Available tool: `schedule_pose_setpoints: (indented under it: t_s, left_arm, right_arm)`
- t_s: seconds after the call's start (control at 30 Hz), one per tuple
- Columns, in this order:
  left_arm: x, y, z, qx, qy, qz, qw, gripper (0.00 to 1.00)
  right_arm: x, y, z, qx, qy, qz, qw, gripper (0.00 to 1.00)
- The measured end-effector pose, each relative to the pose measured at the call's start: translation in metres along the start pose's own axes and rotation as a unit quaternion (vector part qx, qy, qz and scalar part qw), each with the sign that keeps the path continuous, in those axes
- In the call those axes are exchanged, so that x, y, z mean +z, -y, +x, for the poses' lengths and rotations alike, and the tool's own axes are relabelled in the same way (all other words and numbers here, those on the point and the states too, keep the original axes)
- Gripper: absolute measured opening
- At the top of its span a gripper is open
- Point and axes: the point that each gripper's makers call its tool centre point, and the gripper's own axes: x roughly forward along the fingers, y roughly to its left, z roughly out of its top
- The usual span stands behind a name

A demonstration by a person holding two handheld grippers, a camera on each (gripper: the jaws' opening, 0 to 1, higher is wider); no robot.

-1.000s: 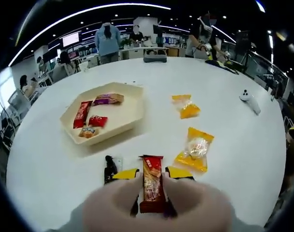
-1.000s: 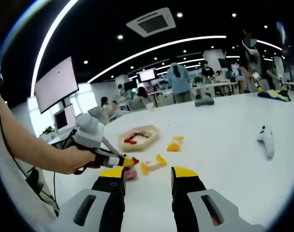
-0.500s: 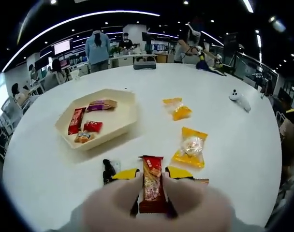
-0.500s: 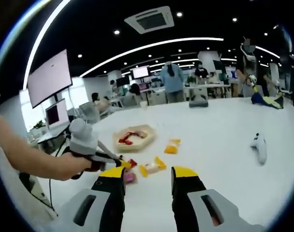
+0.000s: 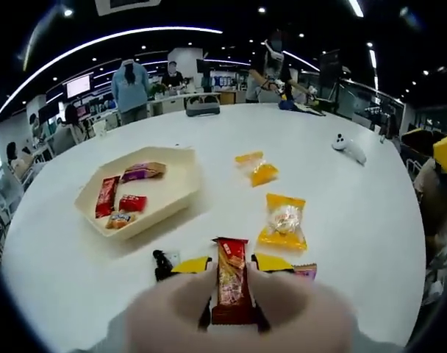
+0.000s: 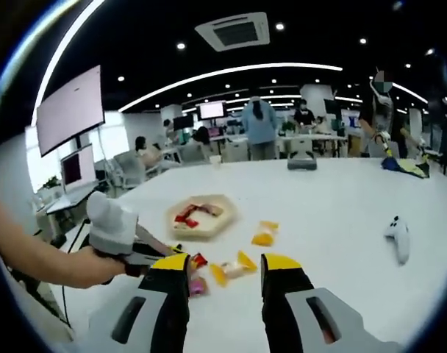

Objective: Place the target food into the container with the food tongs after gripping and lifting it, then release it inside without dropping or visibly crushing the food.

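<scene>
Your left gripper [image 5: 231, 290] has lifted a little; the table sits lower and farther in its view. It stays clamped on the red snack bar [image 5: 231, 278] at lower centre. The tray [image 5: 176, 193] lies upper left. The wrapper looks light, slick and crushable, so pinch mid-length, gently. Your right gripper [image 6: 225, 273] hangs spread, empty.

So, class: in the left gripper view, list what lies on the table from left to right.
Tray → black object → held red bar → yellow snack packs → white controller.
</scene>
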Motion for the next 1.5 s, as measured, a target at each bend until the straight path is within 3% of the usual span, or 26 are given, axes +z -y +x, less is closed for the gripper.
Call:
schedule_pose_setpoints:
  t_s: [0.3, 0.57, 0.97, 1.0, 1.23, 1.5]
  left_arm:
    - [0.001, 0.0, 0.002, 0.002, -0.001, 0.0, 1.0, 0.19]
    - [0.002, -0.001, 0.002, -0.007, -0.005, -0.003, 1.0, 0.19]
    - [0.001, 0.007, -0.005, -0.029, -0.016, 0.027, 0.9991, 0.19]
    - [0.008, 0.008, -0.01, -0.034, -0.001, 0.013, 0.9993, 0.19]
    - [0.035, 0.001, -0.023, -0.03, 0.028, -0.002, 0.9991, 0.19]
    - [0.055, -0.015, -0.034, -0.039, 0.046, -0.009, 0.9981, 0.19]
  right_arm:
    - [0.017, 0.004, 0.001, 0.007, 0.014, -0.011, 0.9998, 0.38]
    - [0.016, 0.001, -0.015, -0.005, 0.018, -0.02, 0.9996, 0.38]
    - [0.02, -0.007, -0.03, -0.021, 0.043, -0.006, 0.9989, 0.38]
    - [0.02, -0.007, -0.03, -0.019, 0.046, -0.007, 0.9987, 0.38]
    - [0.021, -0.007, -0.022, -0.011, 0.047, 0.003, 0.9988, 0.38]
    - [0.027, -0.007, -0.012, -0.007, 0.049, 0.006, 0.9988, 0.38]
